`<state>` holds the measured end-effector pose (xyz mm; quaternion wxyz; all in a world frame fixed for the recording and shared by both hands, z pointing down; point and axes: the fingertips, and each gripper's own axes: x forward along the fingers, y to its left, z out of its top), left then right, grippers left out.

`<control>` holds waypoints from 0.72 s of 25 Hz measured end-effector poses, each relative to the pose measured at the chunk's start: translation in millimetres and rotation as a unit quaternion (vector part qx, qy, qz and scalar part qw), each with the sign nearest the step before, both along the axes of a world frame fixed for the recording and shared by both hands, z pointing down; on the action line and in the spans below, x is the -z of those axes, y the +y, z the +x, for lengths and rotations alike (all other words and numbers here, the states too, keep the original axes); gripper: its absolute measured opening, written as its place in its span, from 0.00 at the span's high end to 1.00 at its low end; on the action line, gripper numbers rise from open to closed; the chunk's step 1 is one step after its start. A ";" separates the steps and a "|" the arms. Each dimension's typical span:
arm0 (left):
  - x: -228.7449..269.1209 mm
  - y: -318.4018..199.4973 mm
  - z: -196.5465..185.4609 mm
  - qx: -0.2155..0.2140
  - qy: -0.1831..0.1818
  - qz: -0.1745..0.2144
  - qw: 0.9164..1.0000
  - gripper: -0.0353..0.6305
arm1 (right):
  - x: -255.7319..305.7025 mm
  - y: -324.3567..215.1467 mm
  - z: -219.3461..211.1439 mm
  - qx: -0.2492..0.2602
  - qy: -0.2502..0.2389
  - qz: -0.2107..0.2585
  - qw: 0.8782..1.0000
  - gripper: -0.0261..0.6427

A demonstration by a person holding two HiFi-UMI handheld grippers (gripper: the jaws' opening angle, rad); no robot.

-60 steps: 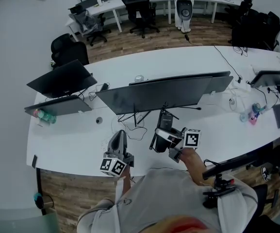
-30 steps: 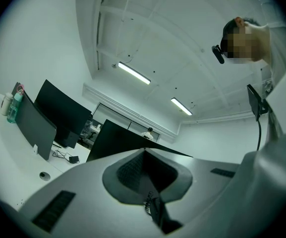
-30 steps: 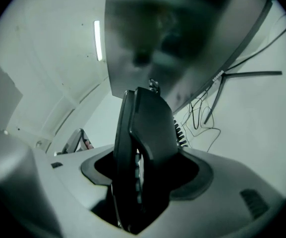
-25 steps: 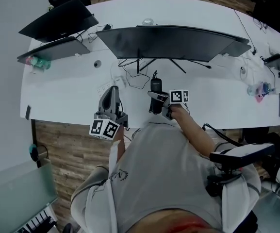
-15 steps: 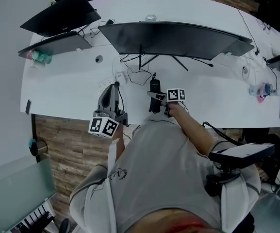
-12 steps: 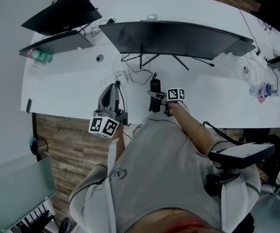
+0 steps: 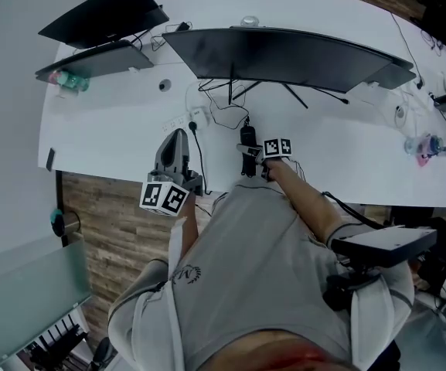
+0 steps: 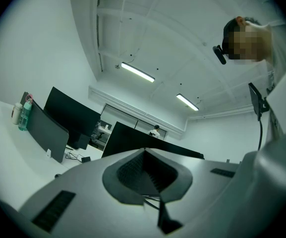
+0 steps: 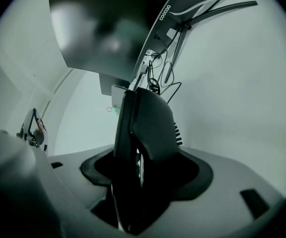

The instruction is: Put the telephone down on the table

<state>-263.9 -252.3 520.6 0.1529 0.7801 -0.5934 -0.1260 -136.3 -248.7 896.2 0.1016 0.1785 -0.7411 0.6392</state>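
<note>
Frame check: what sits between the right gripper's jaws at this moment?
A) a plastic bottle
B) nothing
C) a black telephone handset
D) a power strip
C: the right gripper view shows the right gripper with its jaws closed on the black telephone handset.

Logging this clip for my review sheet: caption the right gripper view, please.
Right claw shut on a black telephone handset, white table and curved monitor beyond.
</note>
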 end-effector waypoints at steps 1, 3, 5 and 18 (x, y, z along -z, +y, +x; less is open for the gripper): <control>-0.5 -1.8 0.3 0.001 0.000 -0.001 1.000 0.93 | -4.1 -1.0 1.1 0.000 0.004 -0.002 1.000 0.52; -0.4 -3.4 0.6 0.002 -0.002 -0.003 1.000 0.93 | -12.3 -1.3 2.8 0.001 0.017 -0.005 1.000 0.52; 3.1 -3.4 1.6 0.000 -0.005 -0.005 1.000 0.93 | -20.0 0.4 3.7 0.007 0.035 -0.005 0.999 0.52; 4.5 -13.2 18.6 -0.026 -0.017 -0.014 0.999 0.93 | -41.5 2.5 15.5 0.025 0.097 -0.007 0.995 0.51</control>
